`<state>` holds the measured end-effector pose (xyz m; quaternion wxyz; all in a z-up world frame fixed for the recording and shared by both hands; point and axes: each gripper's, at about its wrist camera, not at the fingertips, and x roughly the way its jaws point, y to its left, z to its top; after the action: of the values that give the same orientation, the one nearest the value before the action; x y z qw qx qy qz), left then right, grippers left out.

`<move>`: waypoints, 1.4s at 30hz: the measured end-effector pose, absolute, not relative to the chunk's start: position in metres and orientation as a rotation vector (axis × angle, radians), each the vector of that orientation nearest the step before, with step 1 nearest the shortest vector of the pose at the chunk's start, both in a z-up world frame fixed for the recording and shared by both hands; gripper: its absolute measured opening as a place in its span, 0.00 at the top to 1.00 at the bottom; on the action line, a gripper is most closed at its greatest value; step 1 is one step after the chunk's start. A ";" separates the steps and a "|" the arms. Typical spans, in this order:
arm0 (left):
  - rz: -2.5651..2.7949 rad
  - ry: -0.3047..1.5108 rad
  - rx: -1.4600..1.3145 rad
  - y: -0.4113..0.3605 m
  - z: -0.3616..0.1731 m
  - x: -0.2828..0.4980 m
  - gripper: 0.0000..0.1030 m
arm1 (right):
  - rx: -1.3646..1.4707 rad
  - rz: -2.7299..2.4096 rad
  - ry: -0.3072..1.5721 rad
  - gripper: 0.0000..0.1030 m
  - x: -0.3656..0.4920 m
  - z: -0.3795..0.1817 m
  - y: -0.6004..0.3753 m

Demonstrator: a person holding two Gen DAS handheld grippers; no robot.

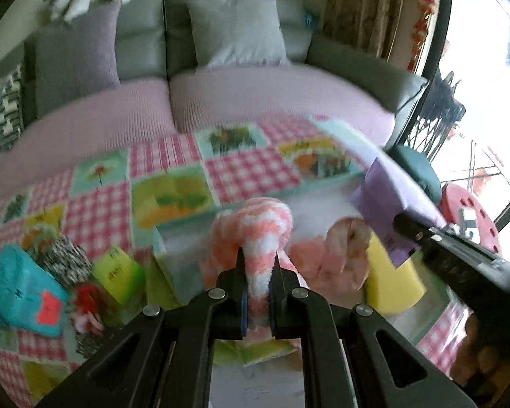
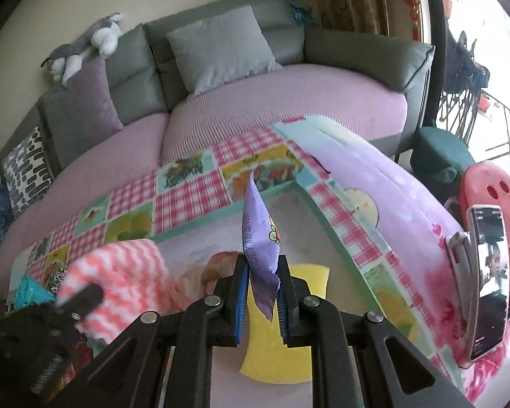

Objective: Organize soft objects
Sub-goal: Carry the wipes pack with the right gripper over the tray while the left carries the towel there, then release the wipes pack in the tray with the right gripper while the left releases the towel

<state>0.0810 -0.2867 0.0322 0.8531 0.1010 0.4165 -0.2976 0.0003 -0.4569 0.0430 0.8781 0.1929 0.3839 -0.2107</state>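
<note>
My left gripper (image 1: 258,267) is shut on a fluffy pink-and-white striped sock (image 1: 255,221), which hangs over the open patchwork storage box (image 1: 183,219). A crumpled peach cloth (image 1: 326,258) and a yellow sponge (image 1: 392,284) lie inside the box. In the right wrist view my right gripper (image 2: 261,267) is shut on a thin purple packet (image 2: 259,234) above the yellow sponge (image 2: 282,333). The striped sock (image 2: 119,272) and the left gripper (image 2: 85,297) show at the lower left. The right gripper (image 1: 409,227) with the purple packet (image 1: 384,197) shows at the right of the left wrist view.
The box's lid (image 2: 374,204) stands open on the right. A turquoise pack (image 1: 20,292), a zebra-patterned item (image 1: 64,258) and a green pack (image 1: 119,272) lie left of the box. Behind is a sofa (image 2: 289,102) with cushions and a plush toy (image 2: 85,40). A phone (image 2: 489,278) stands far right.
</note>
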 end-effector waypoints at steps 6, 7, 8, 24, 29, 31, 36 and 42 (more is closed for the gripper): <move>-0.598 0.951 0.214 -0.284 0.007 0.089 0.91 | 0.393 -0.442 0.824 0.84 0.001 0.039 -0.455; -0.597 0.959 0.209 -0.283 0.007 0.090 0.91 | 0.392 -0.443 0.825 0.83 0.002 0.039 -0.455; -0.599 0.964 0.199 -0.282 0.008 0.090 0.91 | 0.391 -0.445 0.825 0.81 0.001 0.040 -0.455; -0.508 0.953 0.131 -0.237 0.054 0.089 0.36 | 0.372 -0.482 0.811 0.35 -0.012 0.065 -0.451; -0.408 0.994 0.129 -0.223 0.041 0.102 0.25 | 0.356 -0.492 0.855 0.19 -0.011 0.061 -0.450; -0.363 1.008 0.113 -0.216 0.034 0.107 0.16 | 0.343 -0.492 0.876 0.11 -0.010 0.059 -0.448; -0.261 1.023 0.104 -0.198 0.019 0.116 0.07 | 0.314 -0.512 0.905 0.00 -0.012 0.057 -0.448; -0.232 1.054 0.070 -0.186 0.009 0.123 0.07 | 0.345 -0.533 0.916 0.00 -0.016 0.055 -0.455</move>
<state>0.1229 -0.1857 0.0093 0.8573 0.0335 0.5016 -0.1106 -0.0161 -0.4550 0.0553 0.8487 0.1638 0.4346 -0.2531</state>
